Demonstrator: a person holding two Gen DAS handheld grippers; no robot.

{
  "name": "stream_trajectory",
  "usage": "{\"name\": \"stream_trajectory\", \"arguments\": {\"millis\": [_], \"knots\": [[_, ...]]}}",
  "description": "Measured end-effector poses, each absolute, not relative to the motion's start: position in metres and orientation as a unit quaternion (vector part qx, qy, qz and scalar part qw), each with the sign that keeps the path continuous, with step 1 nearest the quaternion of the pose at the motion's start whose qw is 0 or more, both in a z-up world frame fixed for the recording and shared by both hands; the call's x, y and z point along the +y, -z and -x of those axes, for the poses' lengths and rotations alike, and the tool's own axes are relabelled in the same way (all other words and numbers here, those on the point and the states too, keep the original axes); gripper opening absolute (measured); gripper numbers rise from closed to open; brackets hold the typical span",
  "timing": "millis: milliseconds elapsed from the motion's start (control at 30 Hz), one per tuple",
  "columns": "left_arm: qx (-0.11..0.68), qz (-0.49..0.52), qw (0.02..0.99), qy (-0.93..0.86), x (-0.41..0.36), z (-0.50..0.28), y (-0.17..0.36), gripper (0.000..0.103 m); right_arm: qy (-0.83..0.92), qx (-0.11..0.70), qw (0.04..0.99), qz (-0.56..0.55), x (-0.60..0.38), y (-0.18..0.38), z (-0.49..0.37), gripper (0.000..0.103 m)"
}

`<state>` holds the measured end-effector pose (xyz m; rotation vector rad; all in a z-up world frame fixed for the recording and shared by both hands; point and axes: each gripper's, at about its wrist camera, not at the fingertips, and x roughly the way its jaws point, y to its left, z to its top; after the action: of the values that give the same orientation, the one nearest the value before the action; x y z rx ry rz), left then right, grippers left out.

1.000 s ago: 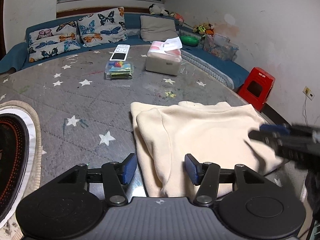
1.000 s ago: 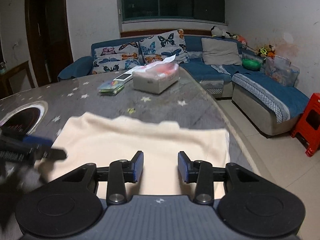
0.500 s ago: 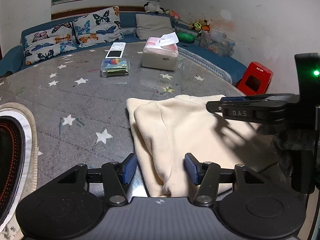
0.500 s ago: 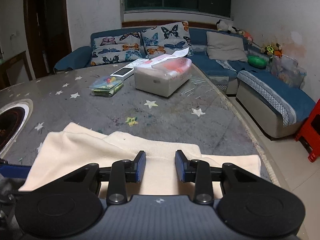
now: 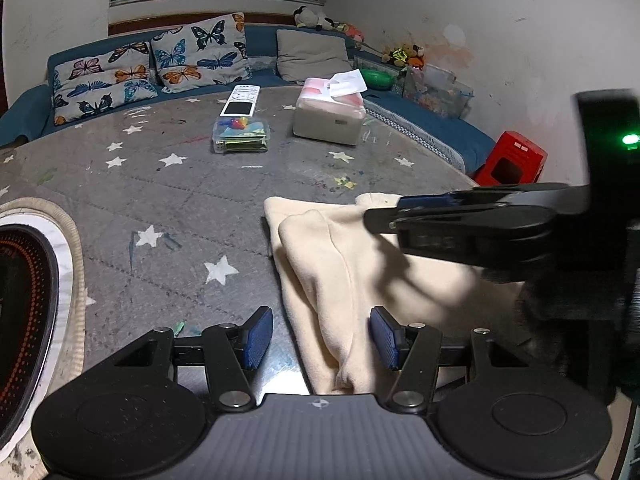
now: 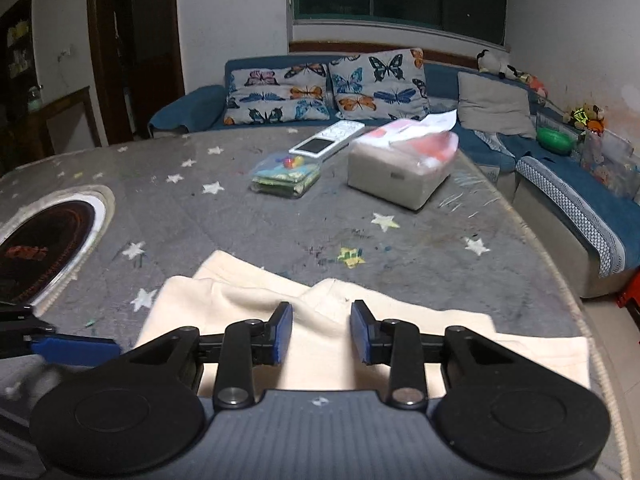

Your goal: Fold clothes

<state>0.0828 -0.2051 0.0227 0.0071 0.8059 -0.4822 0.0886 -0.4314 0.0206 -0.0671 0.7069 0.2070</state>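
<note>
We saw the cream garment (image 5: pixel 344 264) lying folded on the near right part of the grey star-patterned table cover (image 5: pixel 180 200), its layered edges stacked toward the left and its near end reaching down between the fingers of the left gripper (image 5: pixel 322 338). In the right wrist view the same cloth (image 6: pixel 320 332) spread flat toward the table's right edge, with a raised fold at its far side.

The left gripper stood spread, its blue pads (image 5: pixel 258 336) on either side of the cloth's near fold; we could not tell whether the pads touched it. The right gripper (image 6: pixel 321 332) was also parted, with a narrower gap, and hung over the far fold of the garment with nothing pinched between its pads (image 6: pixel 283 332). From the left wrist camera we saw the right gripper (image 5: pixel 400 210) reaching in from the right side above the cloth, casting a shadow on it, a green light glowing on its body.

Farther out on the table sat a tissue box (image 5: pixel 330 118) with a sheet poking up, a clear plastic box of coloured items (image 5: pixel 242 136), and a white remote control (image 5: pixel 240 101) just behind that box. A round induction cooktop (image 5: pixel 20 312) was set into the table at the left. Beyond the table ran a blue sofa (image 6: pixel 568 184) with butterfly cushions (image 6: pixel 328 88), and a red stool (image 5: pixel 514 160) stood by the wall.
</note>
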Motion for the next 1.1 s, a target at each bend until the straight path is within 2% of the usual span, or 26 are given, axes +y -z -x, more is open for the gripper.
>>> {"name": "stream_trajectory", "arguments": {"millis": [333, 567, 833, 1100], "knots": [[0.385, 0.011, 0.896, 0.223, -0.188, -0.079, -0.026, 0.059, -0.143, 0.322, 0.934, 0.054, -0.417, -0.038, -0.070, 0.033], [0.384, 0.015, 0.897, 0.216, -0.179, -0.074, -0.027, 0.059, -0.161, 0.328, 0.926, 0.091, -0.392, -0.026, -0.069, 0.033], [0.379, 0.031, 0.906, 0.187, -0.158, -0.076, -0.031, 0.059, -0.174, 0.312, 0.929, 0.098, -0.397, -0.047, -0.038, 0.033], [0.375, 0.049, 0.912, 0.158, -0.143, -0.080, -0.036, 0.059, -0.193, 0.306, 0.921, 0.145, -0.370, -0.028, -0.001, 0.033]]}}
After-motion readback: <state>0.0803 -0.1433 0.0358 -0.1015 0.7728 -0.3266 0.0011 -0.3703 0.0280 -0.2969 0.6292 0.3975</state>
